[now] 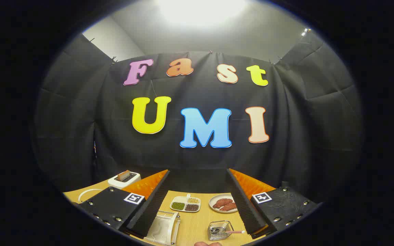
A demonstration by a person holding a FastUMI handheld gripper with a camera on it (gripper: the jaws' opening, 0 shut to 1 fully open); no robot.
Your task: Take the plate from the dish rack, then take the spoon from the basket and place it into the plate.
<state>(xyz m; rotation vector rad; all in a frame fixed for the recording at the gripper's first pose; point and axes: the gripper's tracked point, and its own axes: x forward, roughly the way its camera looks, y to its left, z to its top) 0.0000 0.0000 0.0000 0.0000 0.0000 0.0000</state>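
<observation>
1. Right now my fingers (197, 201) are spread wide and pinch nothing; they are held high above the pale wooden desk (197, 225), pointing more at the booth wall than down at the things.
2. Between the fingers and below them, by my left finger, stands the clear plastic dish rack (164, 227) with the white plate (173, 228) upright in it, its rim just showing at the rack's right end.
3. Nearer my right finger sits the small wire basket (220, 229), with the spoon (234, 232) lying in it, its pale handle sticking out toward that finger.
4. Beyond these lie a white divided tray of beans and grains (185, 204) and a round white dish of reddish meat slices (223, 203); a white toaster with a slice of bread (125, 179) stands past my left finger.
5. The plate comes first, I judge. To do it well I should tip forward and come down over the rack, keep the fingers wide, and close on the plate's upper rim, lifting straight up so that it clears the slots.
6. My pose is level and raised, well apart from the rack; a fingertip of someone's hand (207, 244) shows at the near edge.
</observation>
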